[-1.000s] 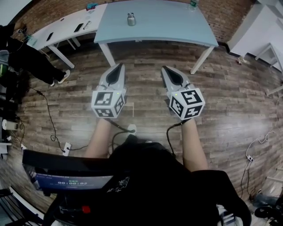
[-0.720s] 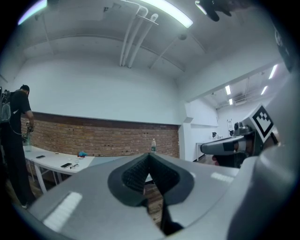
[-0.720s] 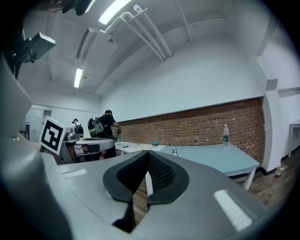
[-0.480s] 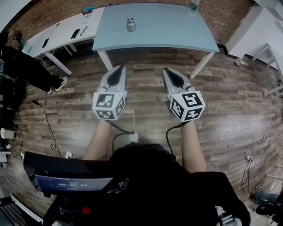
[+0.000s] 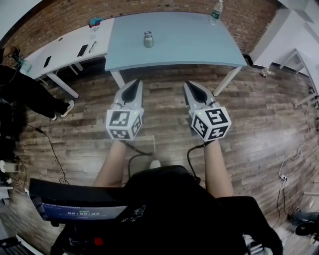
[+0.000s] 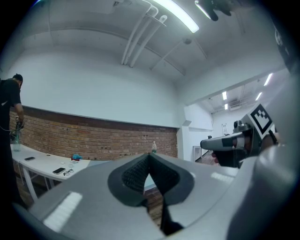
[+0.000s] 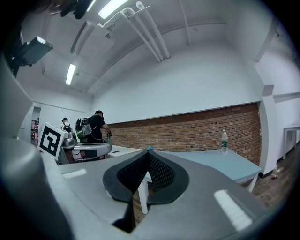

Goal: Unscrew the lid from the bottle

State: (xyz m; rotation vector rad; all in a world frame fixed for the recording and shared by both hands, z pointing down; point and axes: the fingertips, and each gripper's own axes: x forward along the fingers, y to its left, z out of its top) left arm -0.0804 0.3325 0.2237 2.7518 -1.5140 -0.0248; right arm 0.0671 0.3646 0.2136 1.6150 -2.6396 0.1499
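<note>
while the bottle point(image 5: 148, 39) stands upright on the table point(image 5: 192, 42), it's capped.

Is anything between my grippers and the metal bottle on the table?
Nothing visible. The metal bottle stands alone on the blue table; the left gripper and right gripper, both shut, are short of its near edge. The plastic bottle is off at the far corner.
</note>
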